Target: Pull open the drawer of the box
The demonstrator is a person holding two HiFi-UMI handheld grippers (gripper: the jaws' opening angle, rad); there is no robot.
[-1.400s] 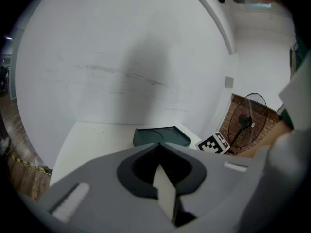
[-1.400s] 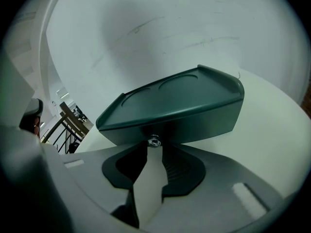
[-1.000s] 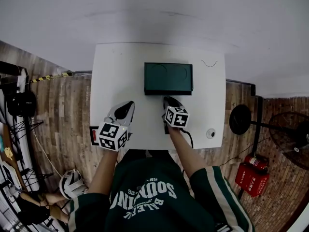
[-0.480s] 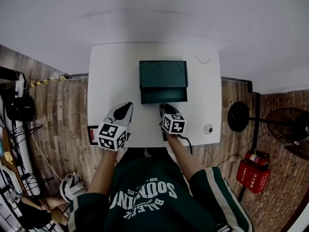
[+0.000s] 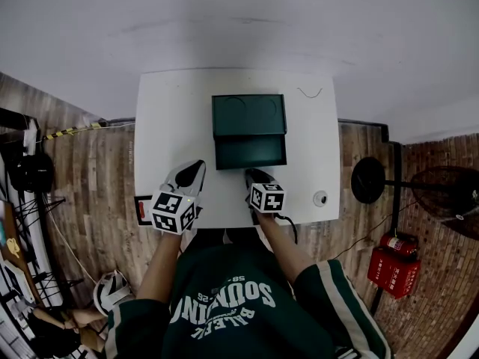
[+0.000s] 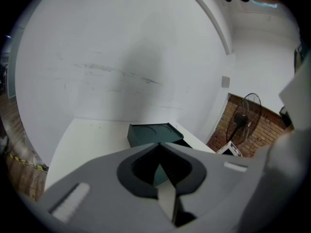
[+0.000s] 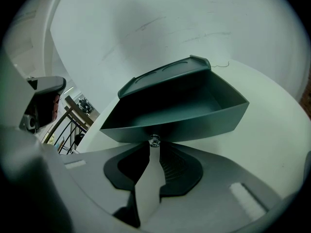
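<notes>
- The box [image 5: 248, 114] is dark green with a flat lid bearing two faint round marks. It stands near the middle of the white table [image 5: 165, 126].
- Its drawer [image 5: 251, 152] is out, jutting from the box toward 6 o'clock in the head view. The drawer is the same dark green as the box.
- In the right gripper view the drawer [image 7: 194, 108] is a shallow open tray with plain smooth walls, and nothing shows inside it. The box lid [image 7: 163, 74] overhangs its far end at 12 o'clock.
- A small shiny knob [image 7: 154, 140] sits at the middle of the drawer's front wall, low on its face.
- The right gripper [image 7: 154, 142] has its jaws drawn in tight on that knob, the tips meeting round it.
- In the head view the right gripper [image 5: 252, 173] meets the drawer front at the drawer's 6 o'clock.
- The left gripper [image 5: 197, 164] hangs over bare table at about 8 o'clock from the drawer, apart from the box.
- In its own view the left gripper [image 6: 159, 145] has its jaw tips together with nothing between them. The box [image 6: 150, 132] lies beyond at 12 o'clock.
- A small round thing [image 5: 320, 198] lies near the table's edge, at 4 o'clock from the drawer.
</notes>
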